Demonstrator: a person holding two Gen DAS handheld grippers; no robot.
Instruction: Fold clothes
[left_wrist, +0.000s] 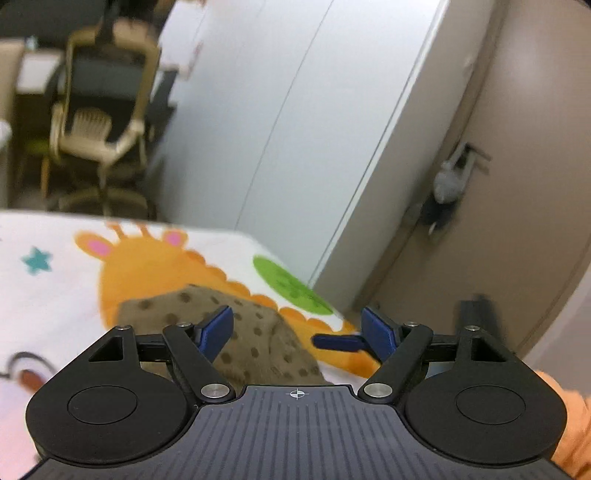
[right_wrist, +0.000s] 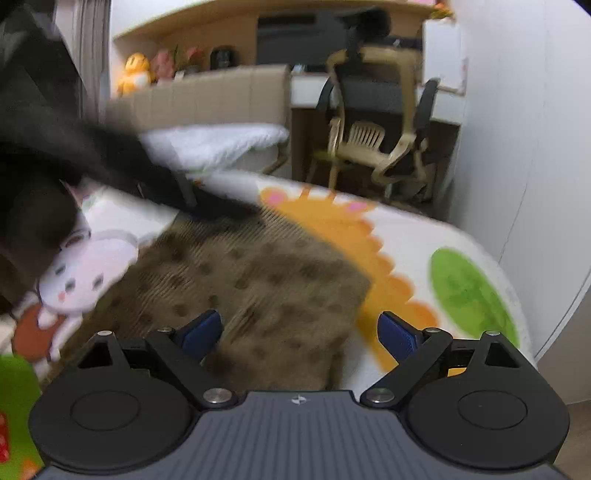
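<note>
A cartoon-print bed (right_wrist: 413, 236) carries a brown dotted garment (right_wrist: 258, 288) lying flat across its orange giraffe print, with a tan chair (right_wrist: 373, 122) beyond the bed, and over the garment's near edge the left gripper (left_wrist: 297, 332) and right gripper (right_wrist: 299, 334) both hang wide apart, empty.

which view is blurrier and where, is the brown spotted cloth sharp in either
Right wrist view is blurrier: the brown spotted cloth smears and a dark shape streaks across upper left. Left wrist view: cloth softer but readable, chair blurred. Both gripper bodies stay sharp.
</note>
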